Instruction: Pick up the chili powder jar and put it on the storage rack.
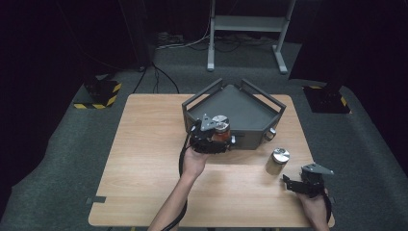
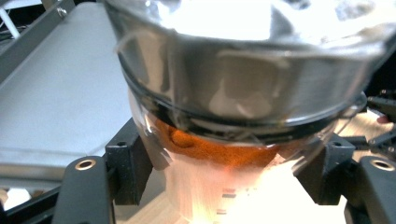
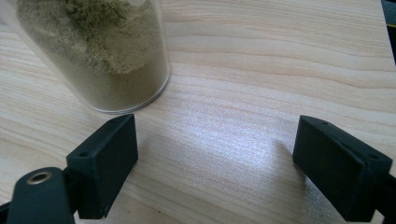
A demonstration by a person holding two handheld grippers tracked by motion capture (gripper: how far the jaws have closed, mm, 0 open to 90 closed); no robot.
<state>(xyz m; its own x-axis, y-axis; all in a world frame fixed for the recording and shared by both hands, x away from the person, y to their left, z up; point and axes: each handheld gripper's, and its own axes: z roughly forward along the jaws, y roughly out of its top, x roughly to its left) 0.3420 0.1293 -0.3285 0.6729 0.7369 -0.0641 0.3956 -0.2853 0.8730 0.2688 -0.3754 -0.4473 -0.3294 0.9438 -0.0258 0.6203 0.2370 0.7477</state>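
Left gripper (image 1: 217, 139) clamps the red spice jar (image 1: 222, 131) below its lid: slippery, breakable glass. Right gripper (image 1: 294, 184) jaws stand apart.

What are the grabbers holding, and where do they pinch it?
The left gripper pinches the orange spice jar by its glass sides, just below the metal lid. The right gripper holds nothing.

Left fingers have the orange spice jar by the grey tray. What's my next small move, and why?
Probably carry the orange spice jar a little forward over the grey tray's front wall, then lower it onto the floor. The left gripper is clamped on the jar's glass body below its metal lid, right at the tray's near edge. The right gripper rests open beside the jar of greenish powder.
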